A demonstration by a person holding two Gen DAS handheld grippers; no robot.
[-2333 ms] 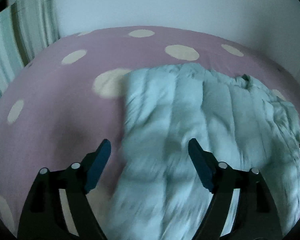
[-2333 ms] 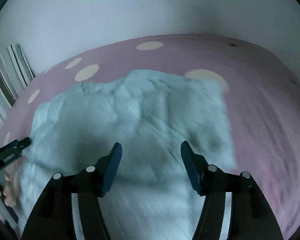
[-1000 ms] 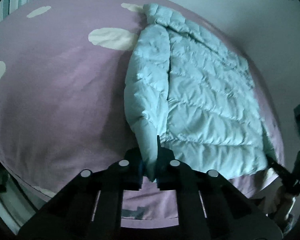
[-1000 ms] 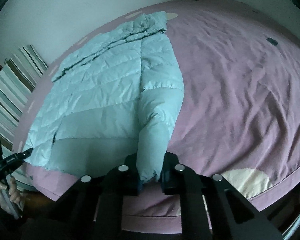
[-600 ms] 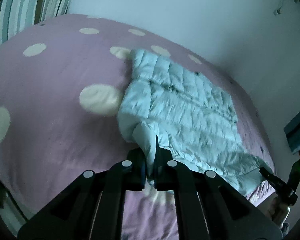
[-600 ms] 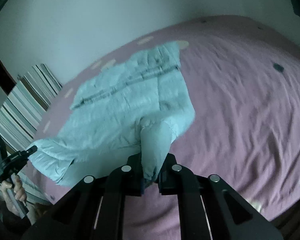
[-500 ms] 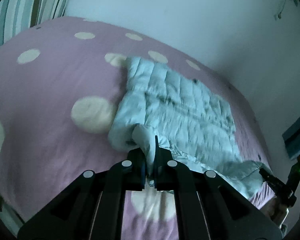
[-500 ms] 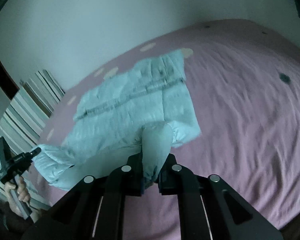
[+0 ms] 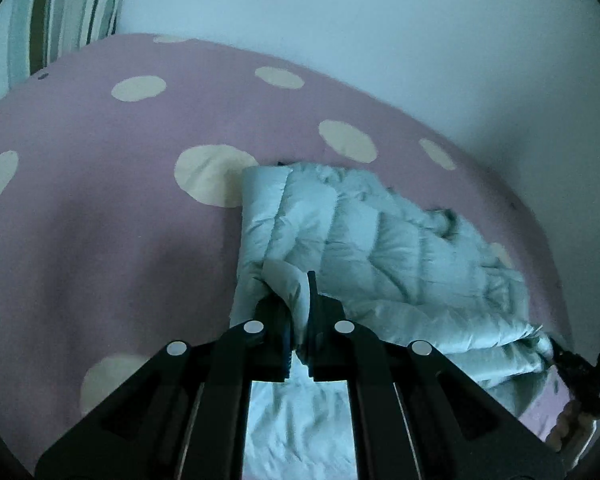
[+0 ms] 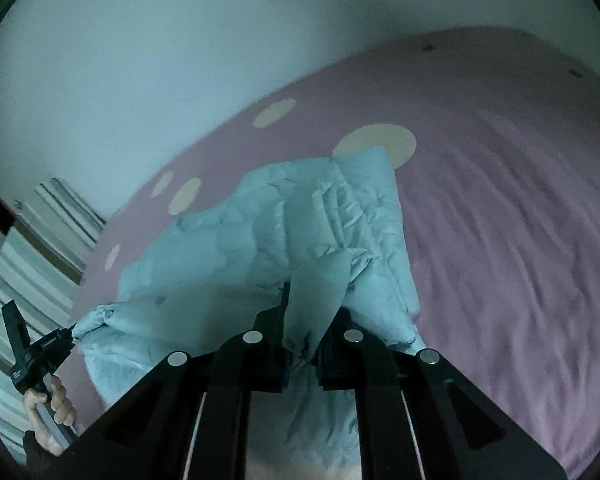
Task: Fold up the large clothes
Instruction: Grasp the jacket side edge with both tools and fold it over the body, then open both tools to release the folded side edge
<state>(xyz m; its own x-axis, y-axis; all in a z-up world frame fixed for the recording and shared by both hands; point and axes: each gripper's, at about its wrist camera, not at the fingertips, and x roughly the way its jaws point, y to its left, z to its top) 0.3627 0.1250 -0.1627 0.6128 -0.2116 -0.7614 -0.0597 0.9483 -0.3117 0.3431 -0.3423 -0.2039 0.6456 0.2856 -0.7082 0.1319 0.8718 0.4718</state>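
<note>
Pale-blue quilted jacket [image 9: 384, 240] lies half-lifted on the dotted purple bed [image 9: 100, 208]; left gripper [image 9: 299, 334] and right gripper [image 10: 302, 334] each clamp a puffy, probably slippery corner. Looks light; grip seams.

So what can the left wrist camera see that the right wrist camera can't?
Only the left wrist view shows the left gripper up close, clamped on a fold of the pale blue jacket, with the right gripper small at the jacket's far corner. Only the right wrist view shows the right gripper up close, and the hand holding the left gripper. Both show the jacket bunched on the purple spotted bedspread, a pale wall and striped fabric.
</note>
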